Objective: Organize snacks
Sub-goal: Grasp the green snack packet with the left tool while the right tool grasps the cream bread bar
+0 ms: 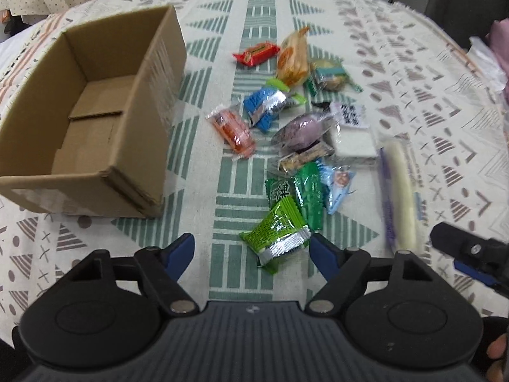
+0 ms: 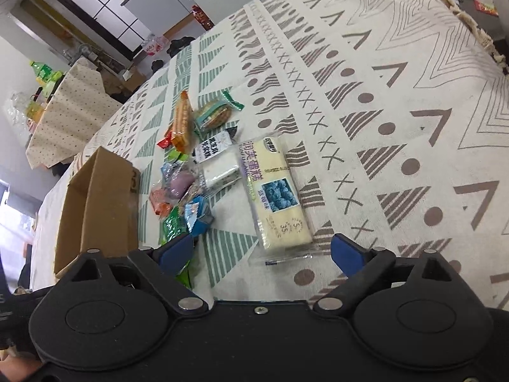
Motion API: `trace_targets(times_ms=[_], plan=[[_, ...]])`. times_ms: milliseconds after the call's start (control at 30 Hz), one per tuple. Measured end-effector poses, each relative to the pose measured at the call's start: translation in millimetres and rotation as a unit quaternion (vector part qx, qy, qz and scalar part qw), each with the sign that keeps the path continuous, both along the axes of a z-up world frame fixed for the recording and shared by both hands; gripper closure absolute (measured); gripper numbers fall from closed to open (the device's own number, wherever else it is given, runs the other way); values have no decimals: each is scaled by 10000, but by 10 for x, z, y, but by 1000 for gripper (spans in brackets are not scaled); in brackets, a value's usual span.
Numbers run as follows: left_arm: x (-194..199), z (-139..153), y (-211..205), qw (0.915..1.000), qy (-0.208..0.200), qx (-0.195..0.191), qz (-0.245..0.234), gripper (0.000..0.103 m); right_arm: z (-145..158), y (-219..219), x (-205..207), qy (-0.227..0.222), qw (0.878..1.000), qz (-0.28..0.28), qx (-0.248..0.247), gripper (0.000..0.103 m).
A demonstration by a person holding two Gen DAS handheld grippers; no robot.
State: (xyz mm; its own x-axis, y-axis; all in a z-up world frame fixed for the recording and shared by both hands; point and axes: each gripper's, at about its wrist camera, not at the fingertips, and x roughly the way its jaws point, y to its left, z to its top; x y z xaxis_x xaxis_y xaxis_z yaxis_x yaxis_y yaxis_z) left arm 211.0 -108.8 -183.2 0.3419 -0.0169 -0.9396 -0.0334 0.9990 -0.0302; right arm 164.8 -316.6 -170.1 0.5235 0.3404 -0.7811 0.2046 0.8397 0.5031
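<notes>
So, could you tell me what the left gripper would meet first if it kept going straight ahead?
Most likely the light green snack packet, lying between the open left gripper fingers; depth is uncertain.

Snacks point(image 1: 296, 121) lie on the tablecloth point(image 1: 413, 63), right of the box point(image 1: 95, 127).

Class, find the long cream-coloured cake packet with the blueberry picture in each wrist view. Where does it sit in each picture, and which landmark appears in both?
Left wrist view: the cream cake packet lies at right, seen edge-on, right of the snack pile.
Right wrist view: it lies flat at centre, its near end between the open right gripper fingers.
Shared landmark: the cardboard box, left of the snacks in both.
</notes>
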Motion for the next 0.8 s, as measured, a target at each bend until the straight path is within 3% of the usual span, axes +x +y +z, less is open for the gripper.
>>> trace_targets(times_ms=[167, 367, 467, 600, 800], plan=[[99, -147, -48, 9999, 100, 76, -5, 26, -68, 16, 94, -4, 9999, -96, -120, 10], [180, -292, -67, 9996, 292, -2, 3, 48, -160, 68, 199, 47, 9997, -63, -245, 10], [178, -318, -75, 9996, 257, 72, 1, 53, -211, 87, 244, 95, 9996, -77, -273, 10], [190, -271, -66, 9997, 208, 149, 23, 70, -248, 131, 282, 115, 9993, -29, -345, 13], [209, -177, 7, 9999, 66, -18, 102, 72, -319, 197, 361, 224, 9985, 20, -501, 21]])
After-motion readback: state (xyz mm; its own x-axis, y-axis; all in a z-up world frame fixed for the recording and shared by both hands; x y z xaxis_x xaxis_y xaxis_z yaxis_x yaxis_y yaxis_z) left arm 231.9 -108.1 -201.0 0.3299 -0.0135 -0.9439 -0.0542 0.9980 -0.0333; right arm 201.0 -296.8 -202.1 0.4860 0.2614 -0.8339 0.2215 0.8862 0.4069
